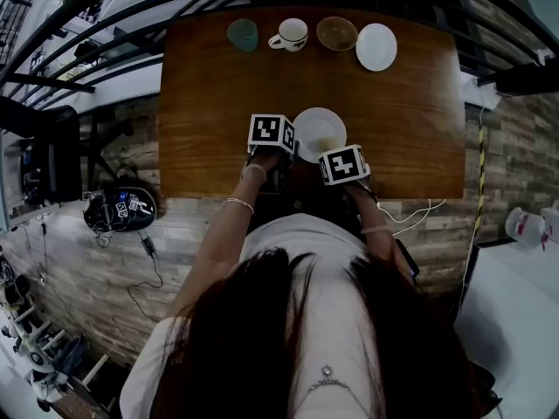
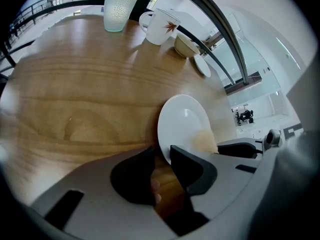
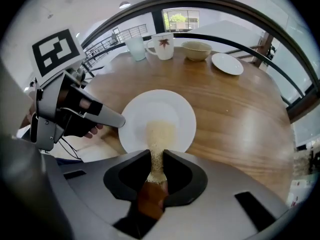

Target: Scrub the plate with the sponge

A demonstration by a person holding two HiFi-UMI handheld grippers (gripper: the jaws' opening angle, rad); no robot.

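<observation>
1. A brown wooden tabletop [image 1: 210, 103] is standing on a plank floor [image 1: 87, 269], and bright white room surfaces are showing beyond its far edge.
2. Four pieces of crockery are lining the far edge of the tabletop. From the far left they are a textured green glass [image 1: 243, 34], a white mug [image 1: 289, 34] with a leaf motif, a tan bowl [image 1: 336, 33] and a small white saucer [image 1: 376, 46]. They are sitting near one another but apart.
3. The white plate [image 3: 165, 104] is lying toward the near edge of the tabletop, about midway along it and well apart from the far row.
4. The left gripper [image 2: 162, 156] is reaching the plate from the left. Its jaws are standing close together with the plate's left rim wedged between them, so it is pinching the plate.
5. The right gripper [image 3: 157, 159] is pointing steeply down over the near part of the plate. Its jaws are clamping a pale yellow sponge [image 3: 159, 134], which is sticking out past the tips.
6. The sponge's free end is pressing on the plate's inner surface, a little nearer the near rim than the centre.
7. Both marker cubes are sitting just beside the plate in the head view, the left one at its left rim and the right one at its near right rim.
8. A person's hand [image 3: 92, 129] is wrapping the left gripper's handle over the near edge of the tabletop.
</observation>
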